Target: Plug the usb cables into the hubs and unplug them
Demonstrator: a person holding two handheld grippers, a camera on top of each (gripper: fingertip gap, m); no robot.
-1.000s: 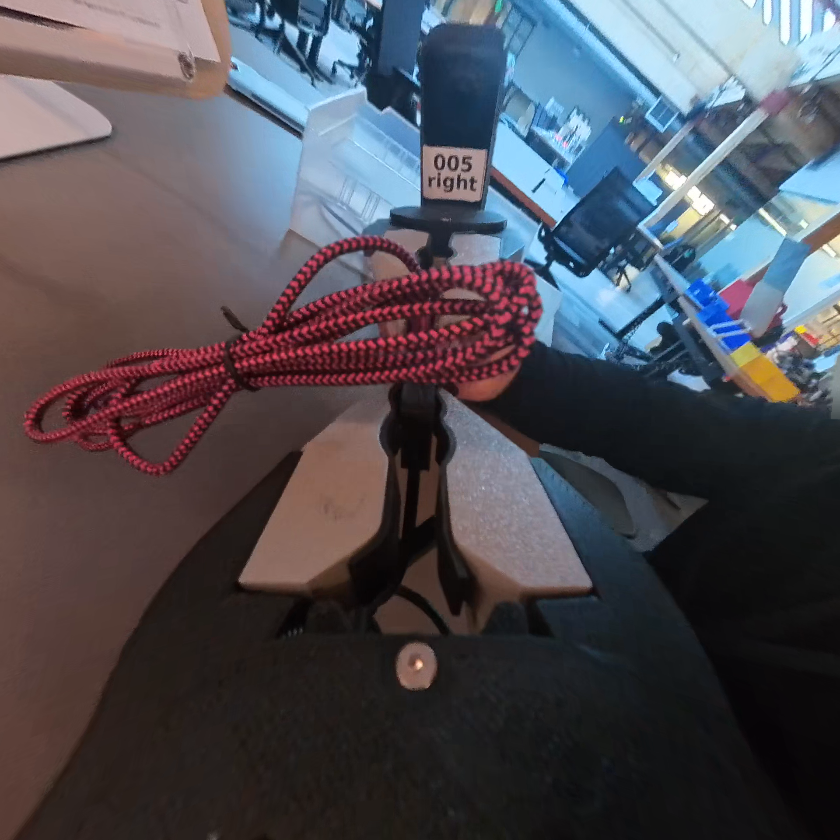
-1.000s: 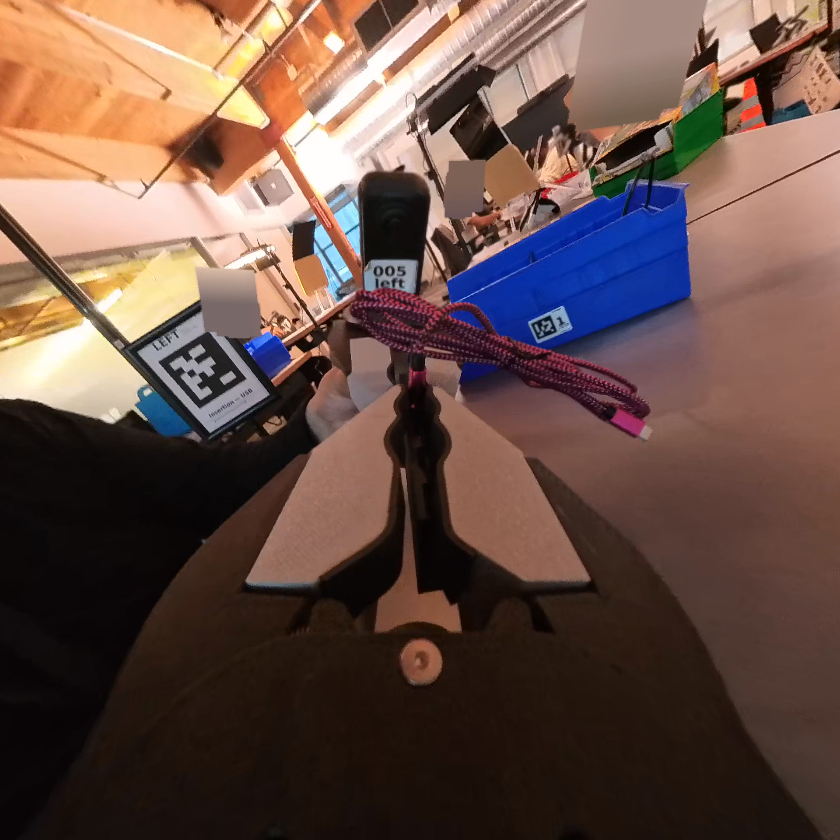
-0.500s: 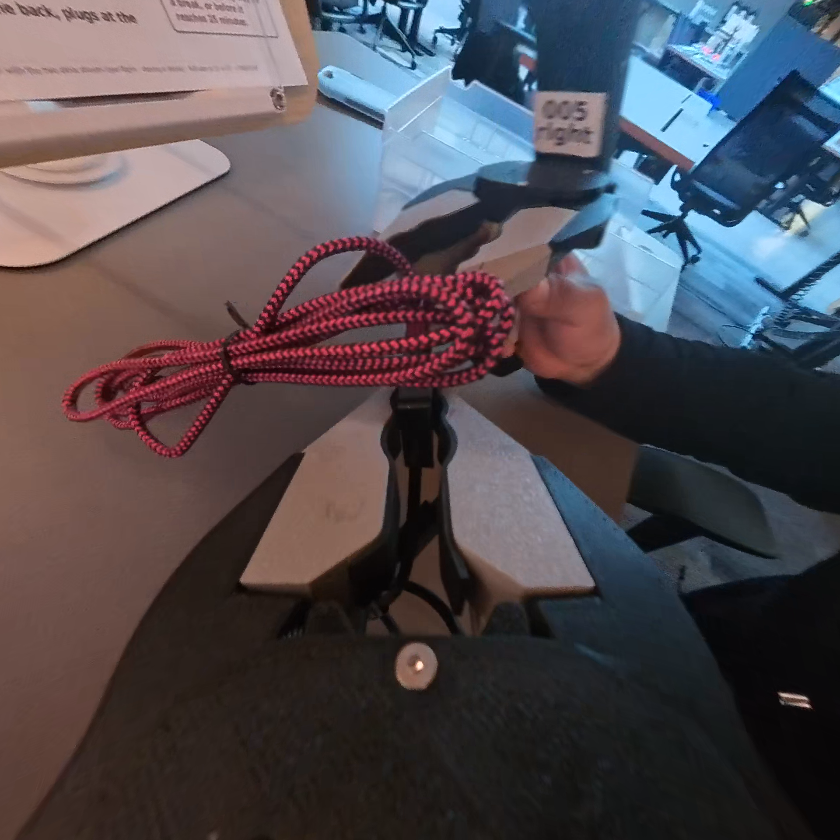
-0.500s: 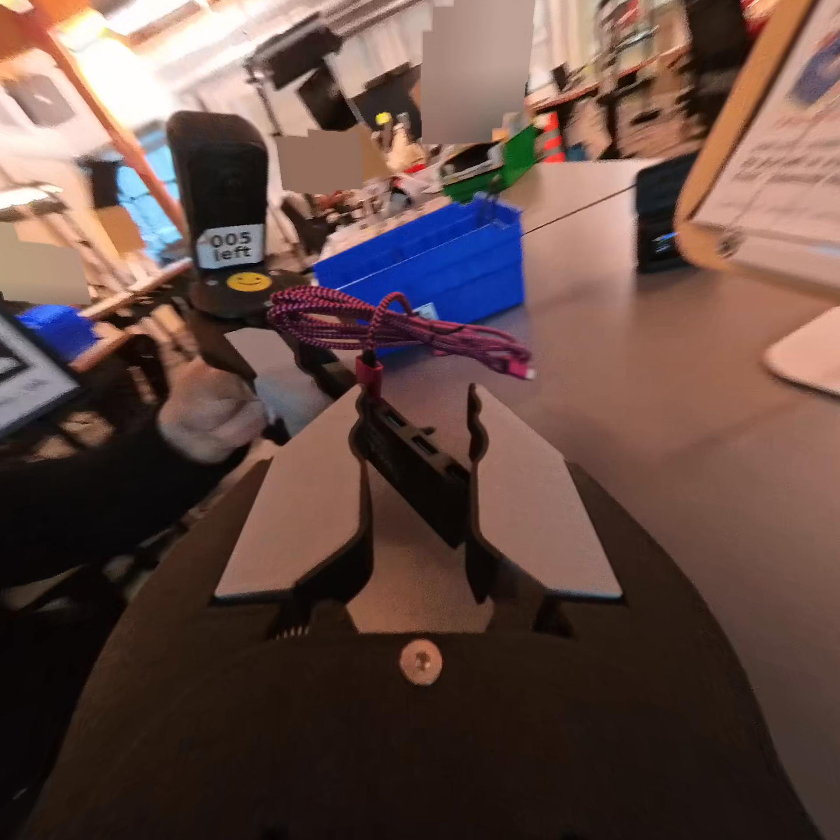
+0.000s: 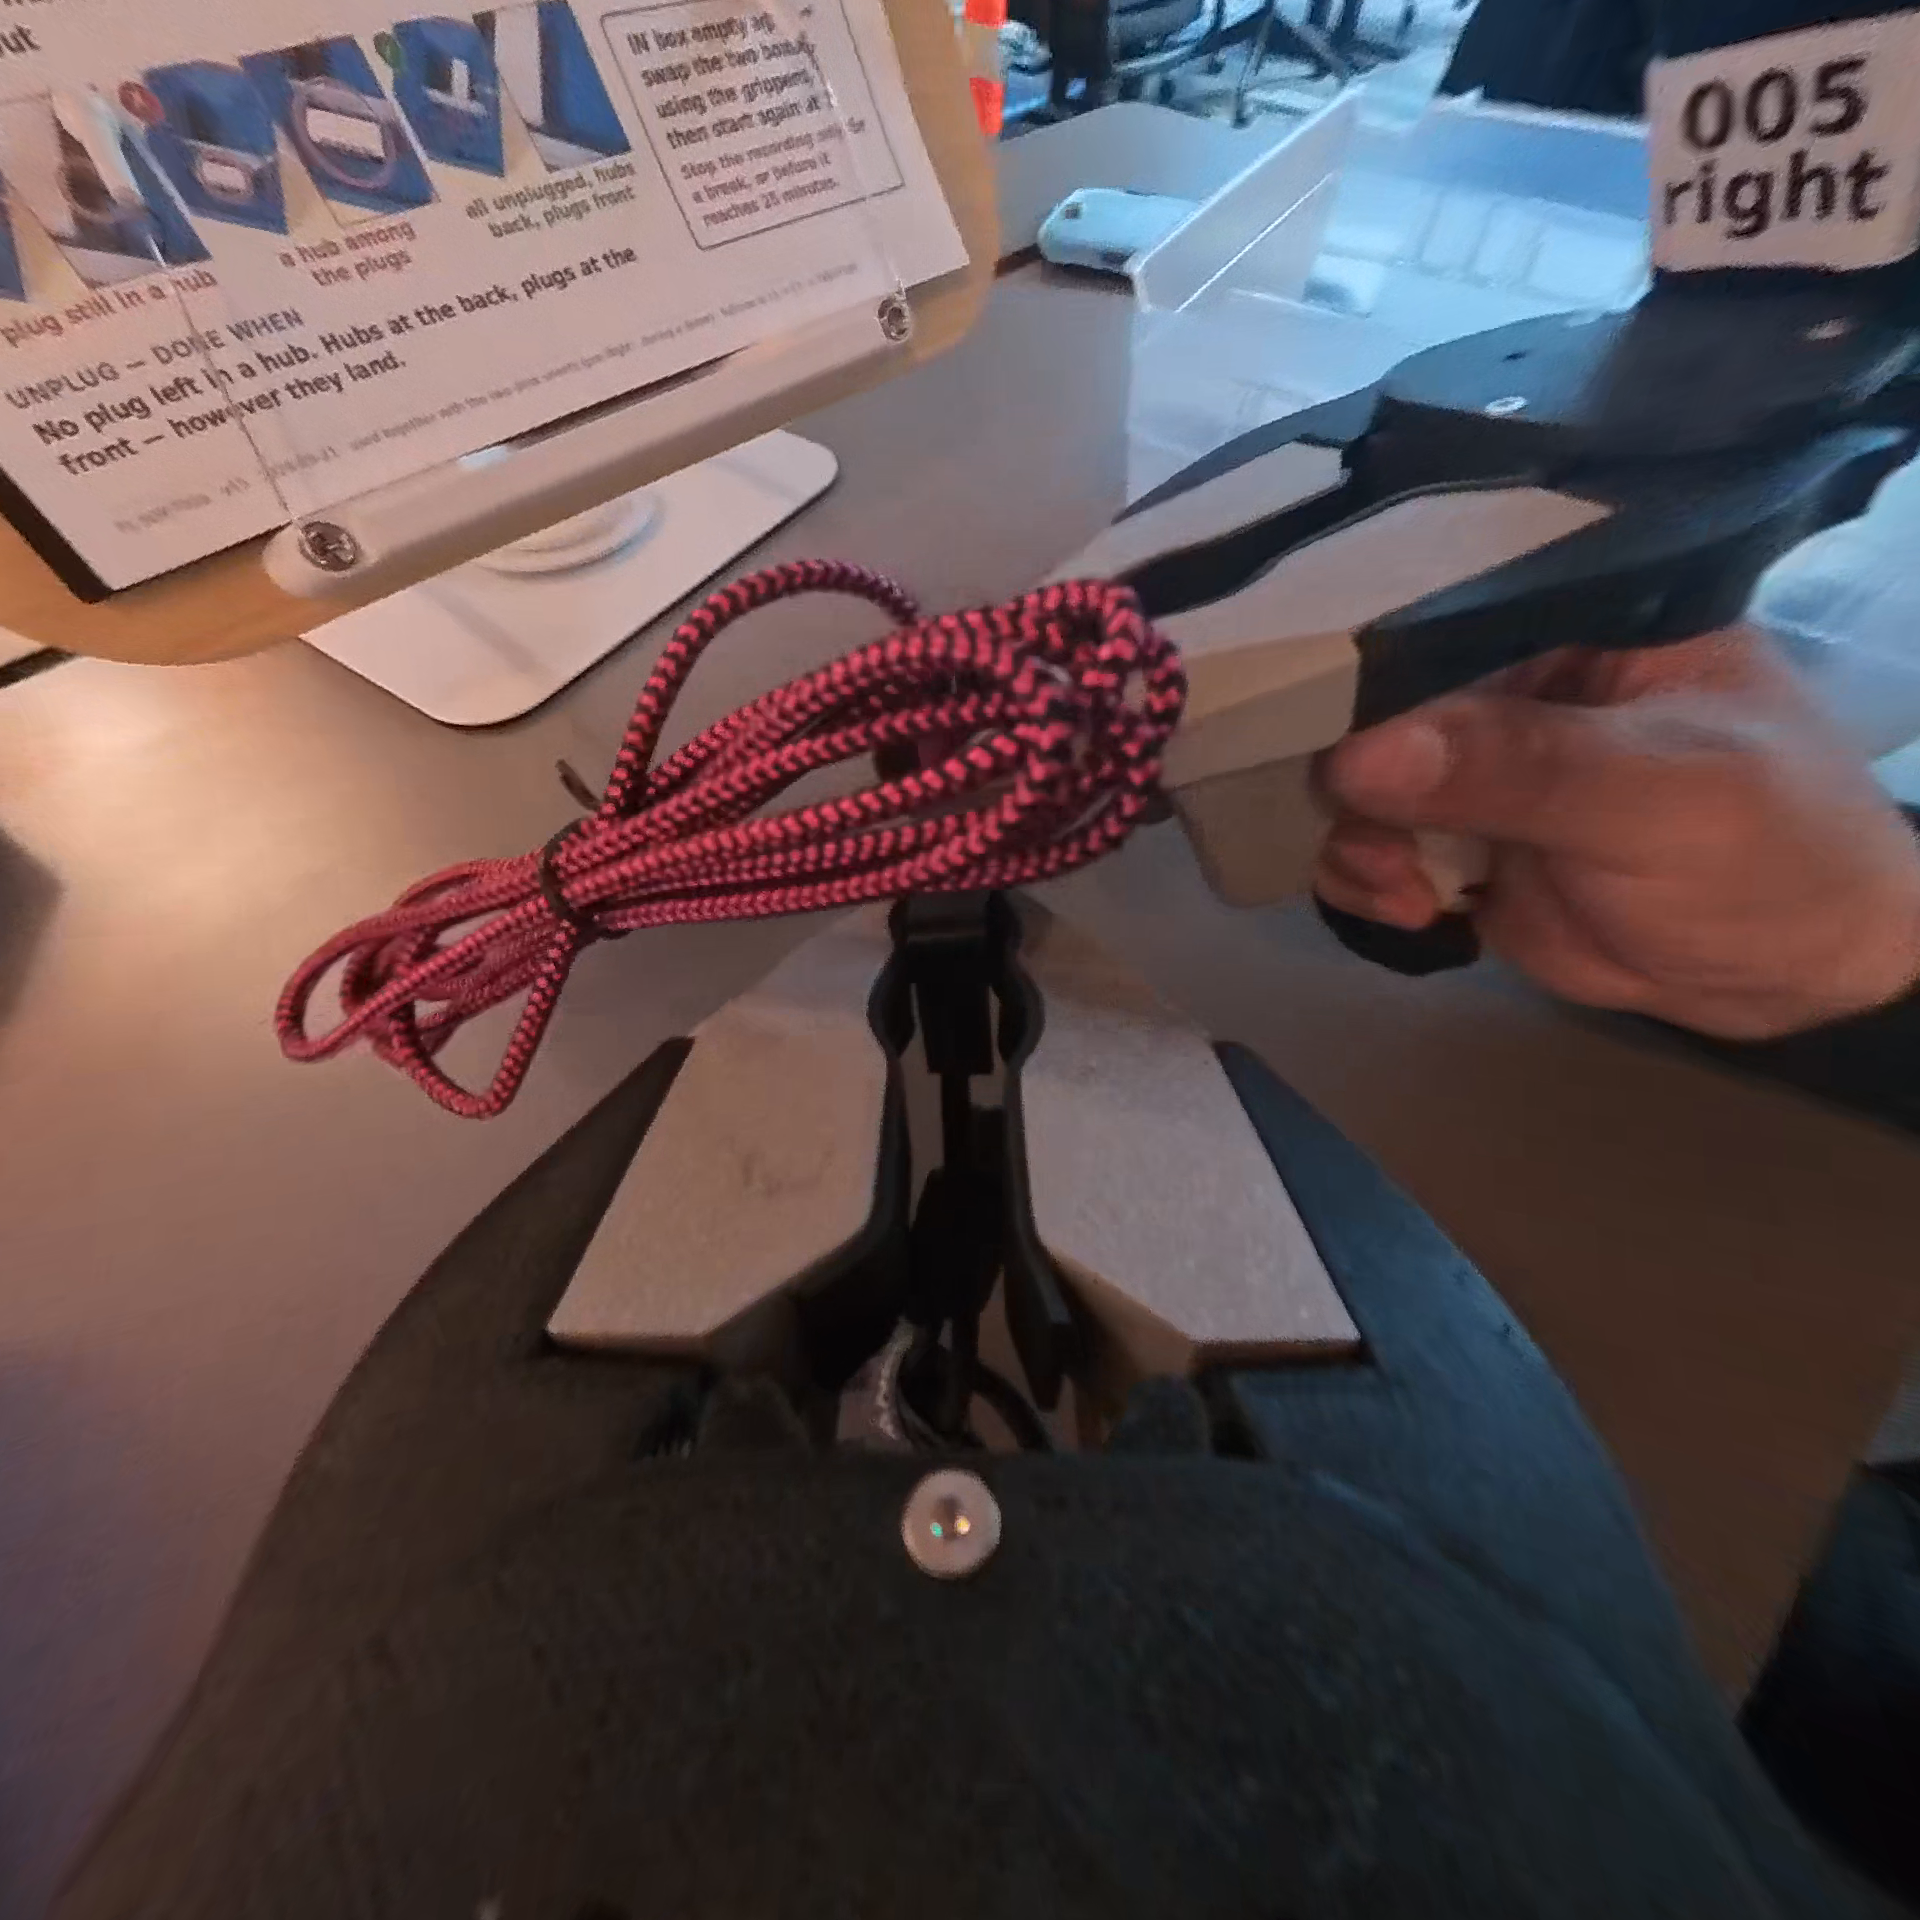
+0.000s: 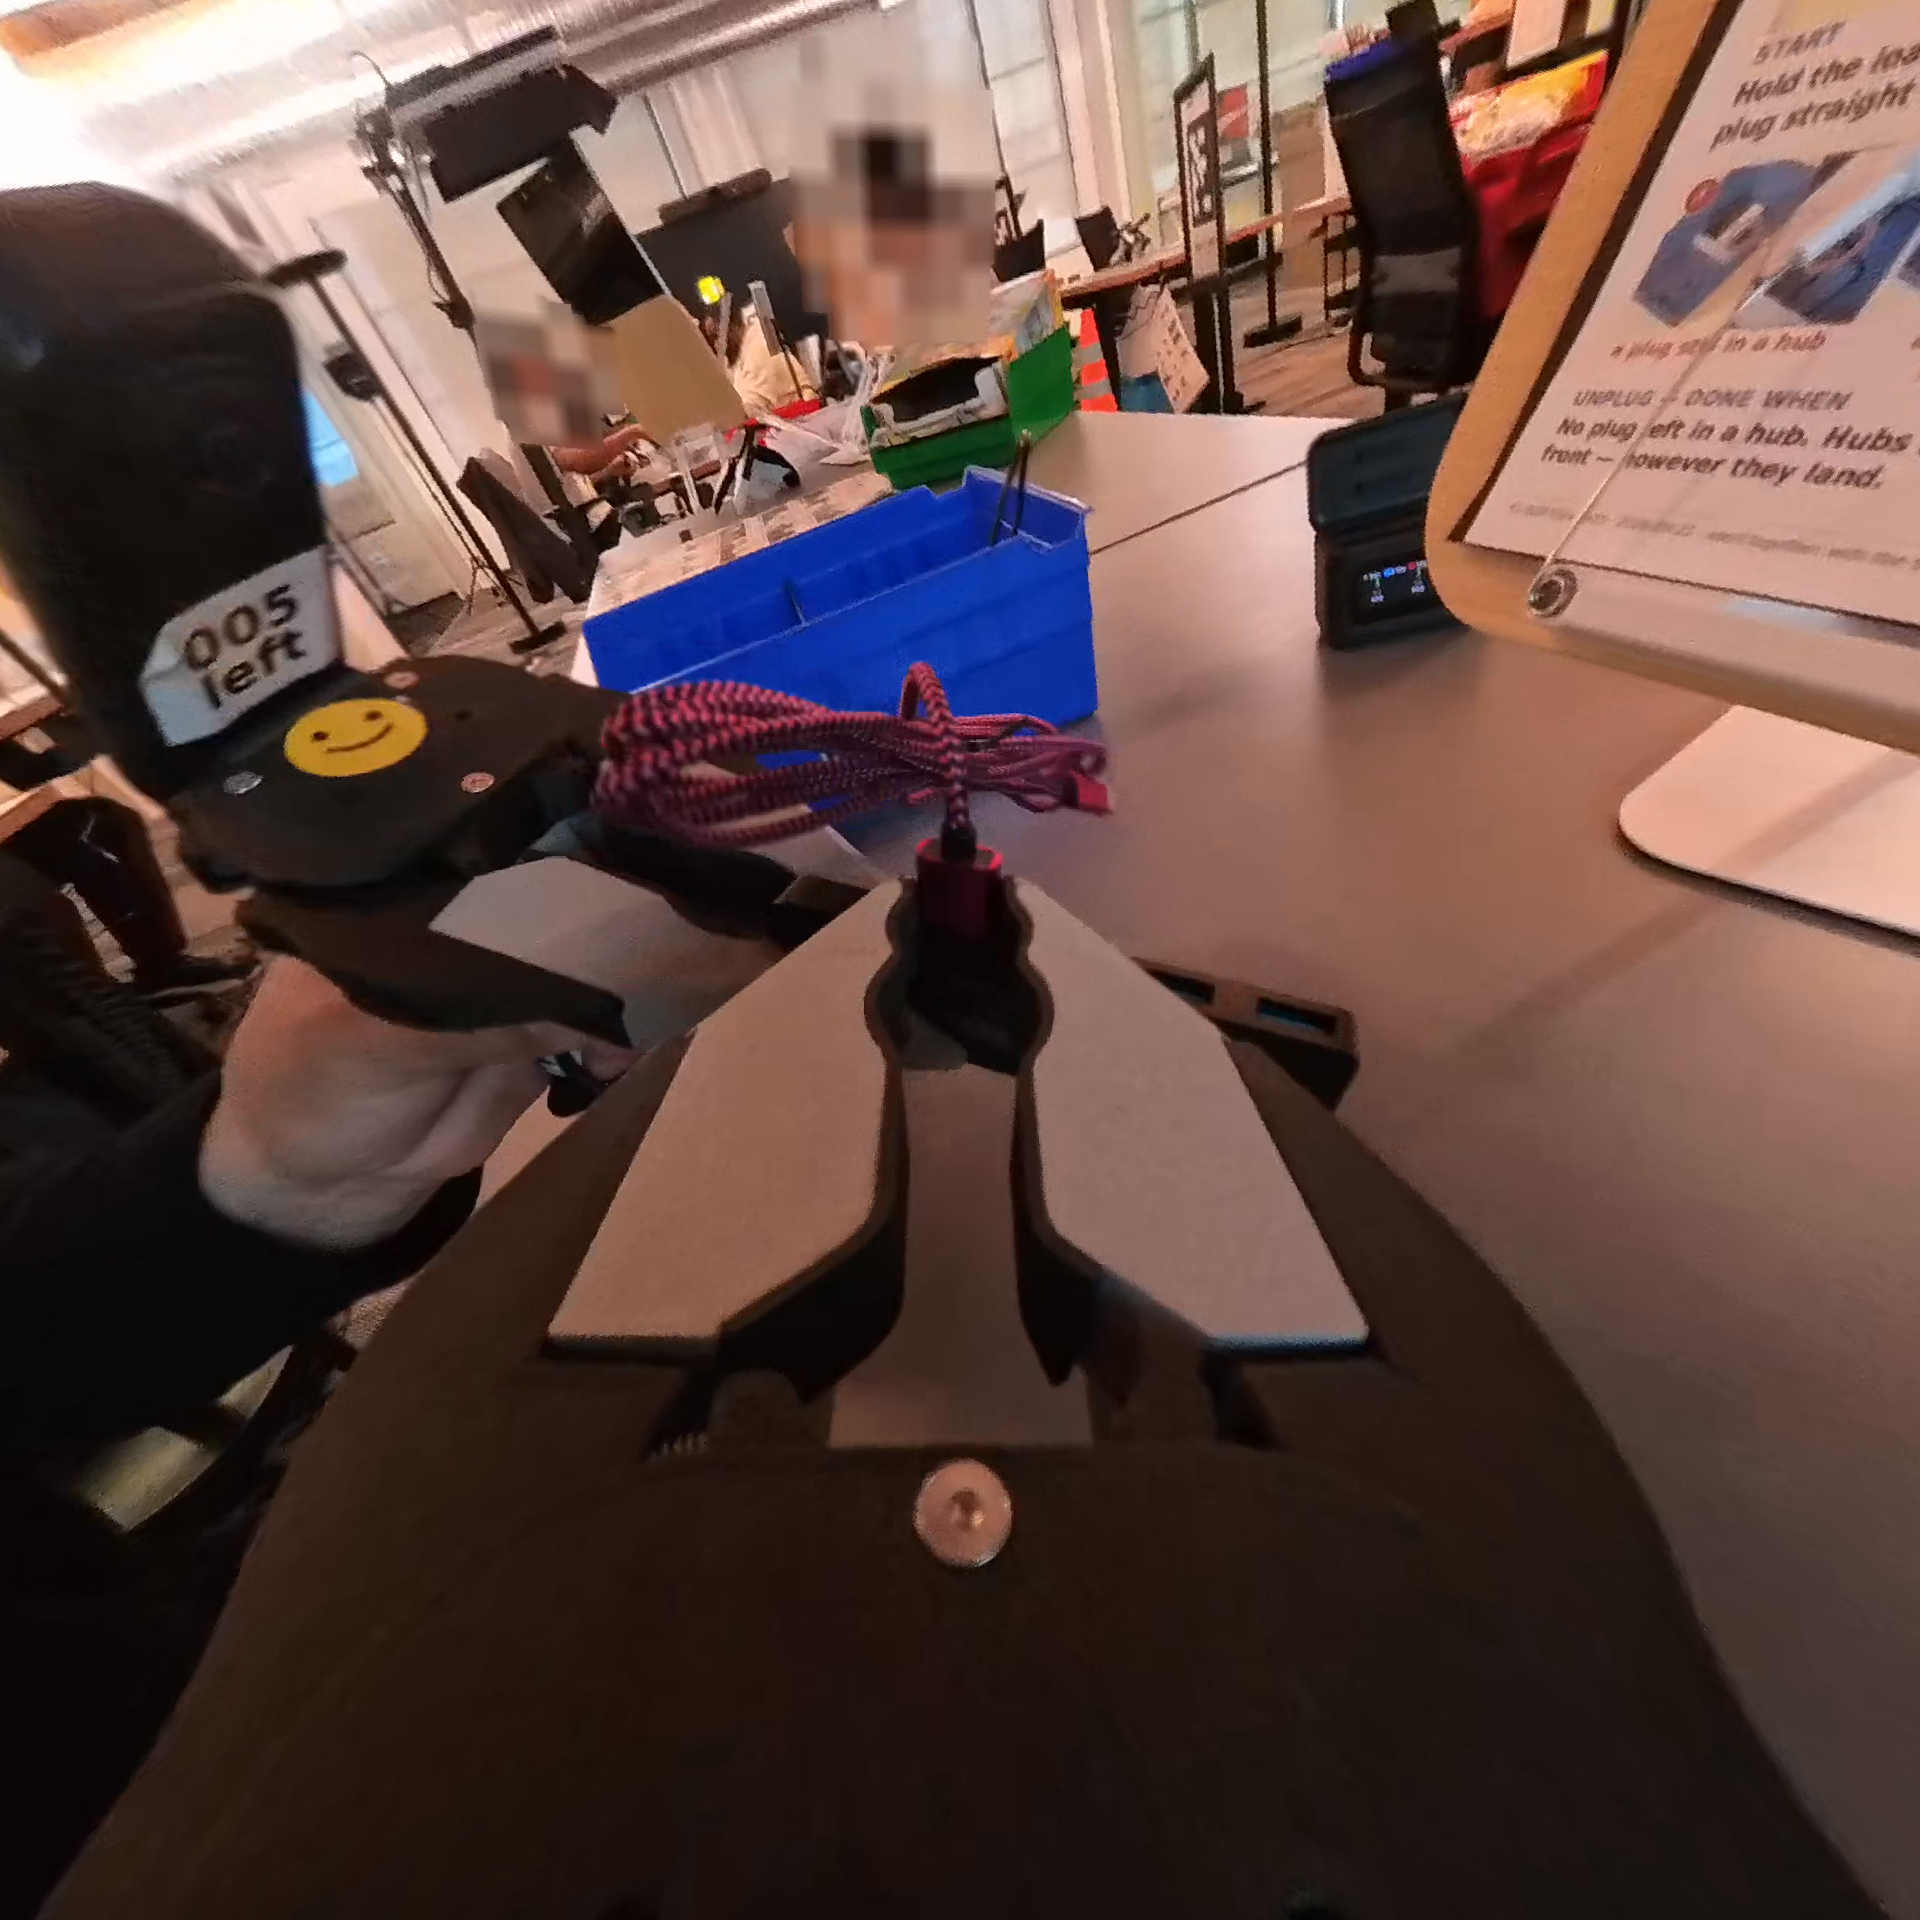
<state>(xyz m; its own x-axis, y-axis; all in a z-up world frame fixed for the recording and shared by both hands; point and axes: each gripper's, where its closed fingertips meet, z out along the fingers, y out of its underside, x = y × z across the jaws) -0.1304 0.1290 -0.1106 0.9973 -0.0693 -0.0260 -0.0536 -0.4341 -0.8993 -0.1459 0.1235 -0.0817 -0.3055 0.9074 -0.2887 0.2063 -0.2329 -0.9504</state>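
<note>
Left gripper (image 5: 951, 987) has its jaws drawn in narrow, pinching the slim black USB hub (image 5: 951, 1023) edge-on and holding it up off the grey table (image 5: 208, 1195). The right gripper (image 6: 956, 935) comes in across it, jaws nearly closed and clamped on the red metal plug (image 6: 958, 878) at the end of the red-and-black braided cable (image 5: 831, 810). The rest of that cable is a tied bundle draped over the fingertips, loops dangling clear of the table. In the right wrist view the hub's far end pokes out beside the fingers, blue ports showing.

The plug looks seated in the hub, so this reads as the pull-out, though the joint itself is hidden between the pads. To do it cleanly, keep the left grip firm and steady, then draw the right gripper straight back along the plug's axis. No twisting or levering, or the hub may pivot in the pinch. Mind the bundle too, since its weight could tug the plug sideways. The blue plastic bin (image 6: 883, 634) waits well behind
</note>
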